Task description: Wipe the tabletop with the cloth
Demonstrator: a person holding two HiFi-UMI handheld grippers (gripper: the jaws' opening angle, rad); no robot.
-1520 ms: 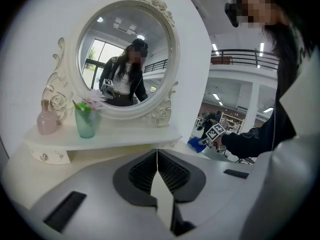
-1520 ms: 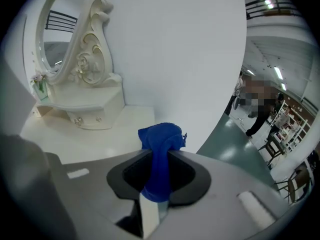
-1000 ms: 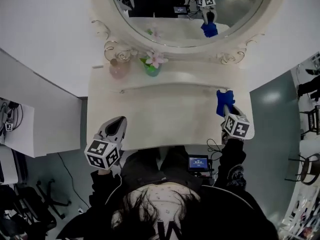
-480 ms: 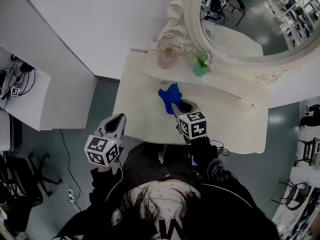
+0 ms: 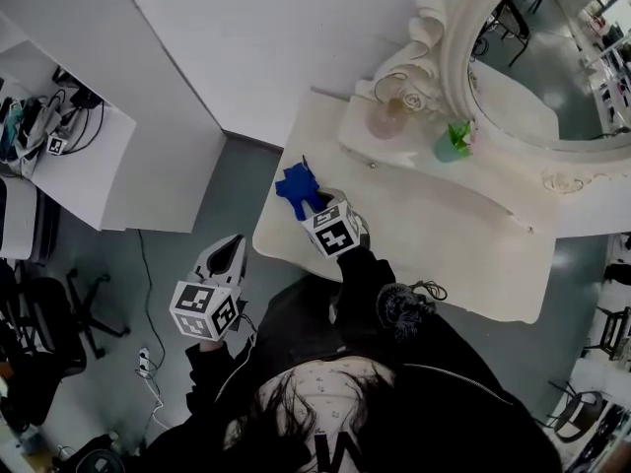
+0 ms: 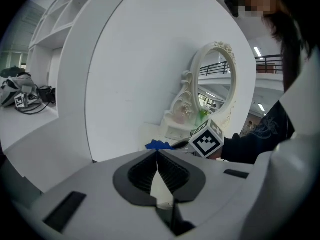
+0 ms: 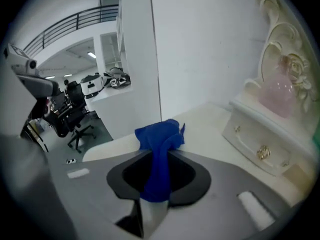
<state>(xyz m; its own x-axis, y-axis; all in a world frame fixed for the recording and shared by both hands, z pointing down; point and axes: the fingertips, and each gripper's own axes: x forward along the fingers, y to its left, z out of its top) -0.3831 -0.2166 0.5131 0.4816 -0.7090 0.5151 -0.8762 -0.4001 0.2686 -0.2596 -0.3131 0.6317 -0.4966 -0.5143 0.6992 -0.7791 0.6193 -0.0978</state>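
The right gripper [image 5: 312, 208], on an arm in a dark sleeve [image 5: 367, 276], reaches forward and leftward to the near left corner of the cream-white tabletop [image 5: 419, 227]. Its jaws pinch a crumpled blue fabric cloth [image 7: 160, 141], which bunches up beyond the jaw tips at that corner. The left gripper [image 5: 228, 252] hangs beside the table over the grey floor [image 5: 187, 264], pointing forward, its jaws pressed together with nothing between them.

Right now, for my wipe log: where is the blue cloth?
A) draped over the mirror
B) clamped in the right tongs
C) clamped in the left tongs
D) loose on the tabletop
B: the right tongs are shut on the blue cloth, which bunches out past them; the left tongs are shut with nothing between them.
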